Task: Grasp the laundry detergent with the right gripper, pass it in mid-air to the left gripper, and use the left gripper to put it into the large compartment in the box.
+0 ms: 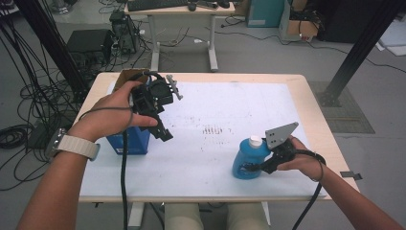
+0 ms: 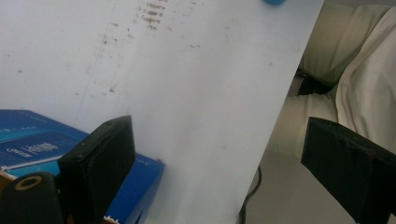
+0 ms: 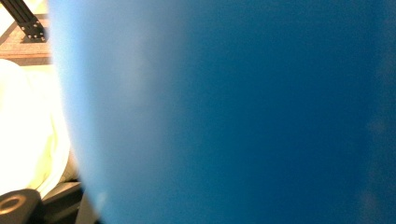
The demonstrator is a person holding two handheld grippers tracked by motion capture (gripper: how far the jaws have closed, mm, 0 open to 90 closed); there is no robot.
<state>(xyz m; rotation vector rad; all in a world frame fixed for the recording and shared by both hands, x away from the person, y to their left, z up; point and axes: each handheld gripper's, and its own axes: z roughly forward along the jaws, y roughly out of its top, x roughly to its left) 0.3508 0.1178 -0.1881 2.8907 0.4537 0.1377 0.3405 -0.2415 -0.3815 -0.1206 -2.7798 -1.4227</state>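
Blue bottle (image 1: 248, 160) with a white cap is standing upright on the white tabletop (image 1: 215, 105), at the near right, and the right tool (image 1: 261, 166) is gripping its lower body from the right side, jaws closed on it. In the right gripper view the bottle's blue wall (image 3: 233, 112) is sitting very close to the lens, so the jaws themselves are hidden there. The grey three-cornered plate on that tool is rising just right of the bottle's cap.

Over at the left, the left tool (image 1: 160, 129) is hanging in the air above the tabletop, tilted down toward the near right, with its jaws standing wide apart and nothing between them. The left gripper view is showing those two black jaws with bare white surface in the gap. A blue box (image 1: 128, 140) is lying on the tabletop directly under the left hand (image 1: 112, 112), at the near left; its printed top (image 2: 28, 140) is showing beside the left jaw. The bottle and the box are well apart, with a patch of dark smudges (image 1: 213, 129) lying between them on the white surface.
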